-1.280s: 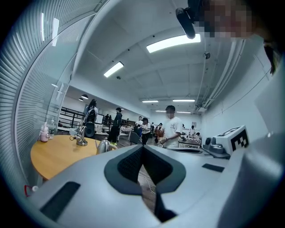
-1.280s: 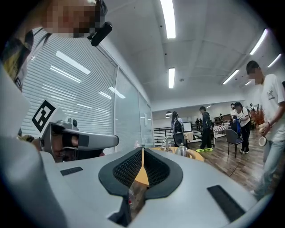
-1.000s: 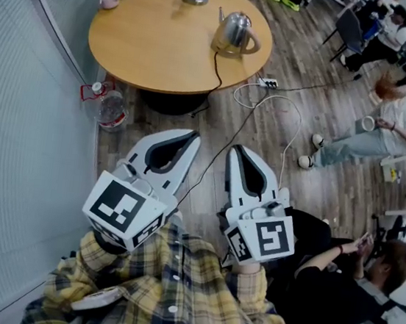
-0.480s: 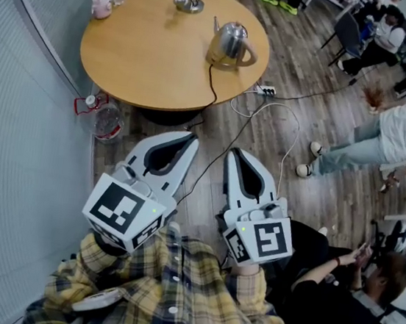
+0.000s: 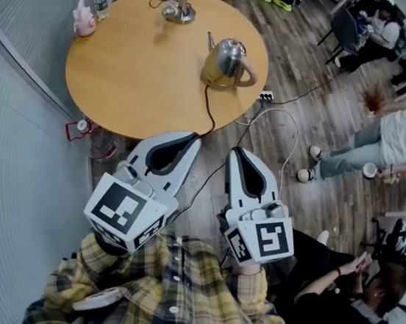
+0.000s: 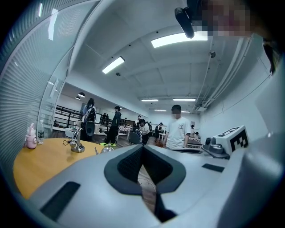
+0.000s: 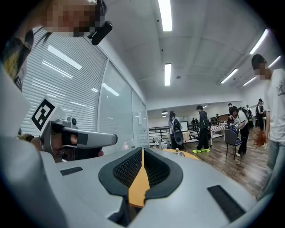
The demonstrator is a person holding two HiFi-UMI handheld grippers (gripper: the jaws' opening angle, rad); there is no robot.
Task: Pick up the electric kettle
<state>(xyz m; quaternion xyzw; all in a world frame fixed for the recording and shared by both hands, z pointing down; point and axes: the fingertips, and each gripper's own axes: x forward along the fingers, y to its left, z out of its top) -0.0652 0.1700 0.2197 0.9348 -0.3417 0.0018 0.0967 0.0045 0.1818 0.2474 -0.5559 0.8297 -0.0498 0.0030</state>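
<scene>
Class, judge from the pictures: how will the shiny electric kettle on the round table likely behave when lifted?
The electric kettle looks rigid, polished metal, so probably slippery on the body; its loop handle seems the safer hold. Its cord trails off the table, so it may tug or tip.

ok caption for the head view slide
Left gripper and right gripper shut, short of the round table bearing the electric kettle

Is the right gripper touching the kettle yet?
Apart. The head view shows the right gripper held over the floor, short of the table, while the kettle stands farther off on the tabletop.
</scene>
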